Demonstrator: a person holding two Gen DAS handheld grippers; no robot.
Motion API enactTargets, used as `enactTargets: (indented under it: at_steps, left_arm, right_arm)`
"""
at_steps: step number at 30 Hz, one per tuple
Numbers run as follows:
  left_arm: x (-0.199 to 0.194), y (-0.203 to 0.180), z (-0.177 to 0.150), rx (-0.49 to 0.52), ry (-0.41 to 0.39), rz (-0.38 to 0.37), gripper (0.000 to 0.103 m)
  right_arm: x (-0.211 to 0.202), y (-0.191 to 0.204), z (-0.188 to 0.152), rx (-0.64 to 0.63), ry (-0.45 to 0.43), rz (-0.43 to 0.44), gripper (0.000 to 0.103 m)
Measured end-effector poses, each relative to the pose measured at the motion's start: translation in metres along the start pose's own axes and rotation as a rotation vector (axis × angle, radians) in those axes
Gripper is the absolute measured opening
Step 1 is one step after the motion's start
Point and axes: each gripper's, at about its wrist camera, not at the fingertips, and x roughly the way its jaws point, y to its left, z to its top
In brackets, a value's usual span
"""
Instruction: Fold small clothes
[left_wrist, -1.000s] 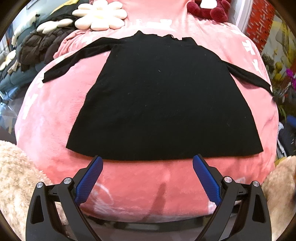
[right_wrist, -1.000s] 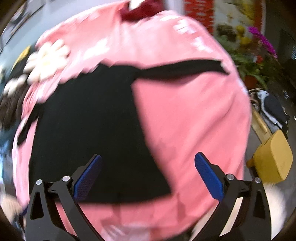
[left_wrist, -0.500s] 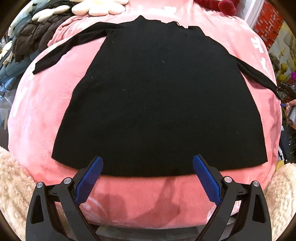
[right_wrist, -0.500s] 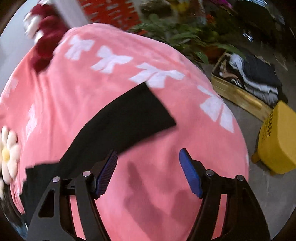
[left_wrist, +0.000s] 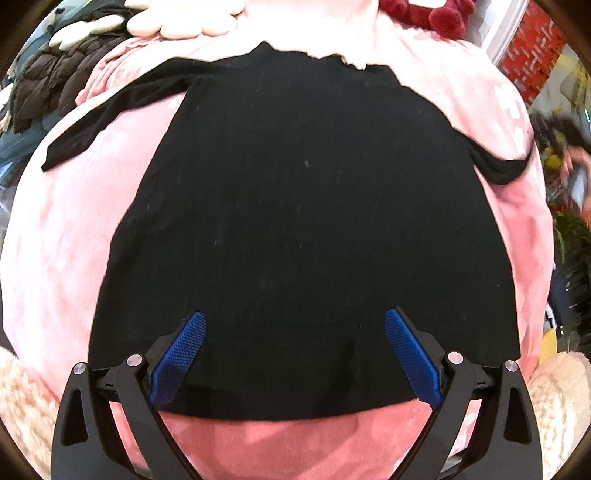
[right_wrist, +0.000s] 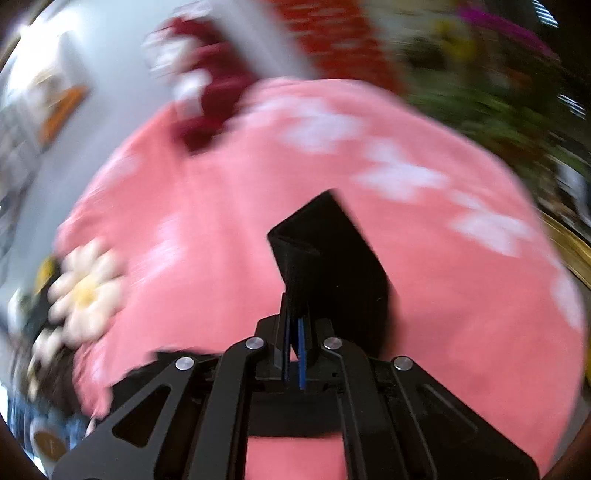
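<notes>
A small black long-sleeved garment (left_wrist: 303, 229) lies flat on a pink plush blanket (left_wrist: 62, 258), neck away from me. My left gripper (left_wrist: 293, 325) is open and hovers over the garment's lower part, with the hem just behind its fingertips. My right gripper (right_wrist: 294, 325) is shut on the end of the garment's right sleeve (right_wrist: 328, 251) and holds it lifted and folded above the blanket. In the left wrist view that sleeve (left_wrist: 495, 168) is bent up at the right edge. The left sleeve (left_wrist: 110, 118) lies stretched out.
A white daisy cushion (right_wrist: 83, 291) and dark padded jackets (left_wrist: 48, 81) lie at the left. A dark red plush toy (left_wrist: 424, 14) sits at the back. Plants (right_wrist: 498, 92) stand to the right. Cream fleece (left_wrist: 557, 406) borders the near corners.
My right gripper closed on the end of the right sleeve and lifted it. My left gripper moved forward, from before the hem to over the garment's lower part.
</notes>
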Motion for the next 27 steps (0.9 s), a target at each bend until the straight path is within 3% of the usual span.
enactTargets:
  at_steps: [4,6,9,12,14,17,19,21,22,25,27]
  left_arm:
    - [-0.007,0.006,0.005,-0.007,-0.032,-0.014,0.095]
    - [-0.009,0.013,0.004,-0.023,-0.035,-0.02,0.095]
    - [-0.01,0.023,0.002,-0.04,-0.032,-0.018,0.095]
    - [-0.012,0.035,0.008,-0.072,-0.034,-0.038,0.095]
    - [-0.014,0.043,0.017,-0.101,-0.042,-0.062,0.095]
    - [-0.018,0.055,0.037,-0.137,-0.077,-0.085,0.095]
    - [-0.018,0.062,0.057,-0.159,-0.101,-0.102,0.095]
    - [-0.015,0.066,0.079,-0.176,-0.115,-0.123,0.095]
    - [-0.01,0.066,0.096,-0.184,-0.124,-0.134,0.095]
    - [0.014,0.061,0.147,-0.197,-0.133,-0.171,0.095]
    - [0.031,0.055,0.179,-0.202,-0.134,-0.174,0.095]
  right_arm:
    - [0.043,0.132,-0.033,-0.161,0.117,0.204,0.002]
    - [0.065,0.187,-0.063,-0.244,0.179,0.254,0.002]
    - [0.106,0.254,-0.129,-0.383,0.307,0.27,0.002]
    - [0.144,0.277,-0.192,-0.49,0.461,0.216,0.006]
    - [0.157,0.277,-0.23,-0.56,0.545,0.174,0.006]
    - [0.128,0.262,-0.245,-0.577,0.517,0.179,0.007]
    - [0.09,0.231,-0.222,-0.494,0.445,0.176,0.013]
    - [0.062,0.194,-0.2,-0.44,0.36,0.113,0.044]
    - [0.051,0.178,-0.19,-0.423,0.321,0.069,0.049]
    - [0.015,0.117,-0.171,-0.404,0.278,-0.056,0.049]
    - [-0.001,0.089,-0.167,-0.365,0.287,-0.093,0.049]
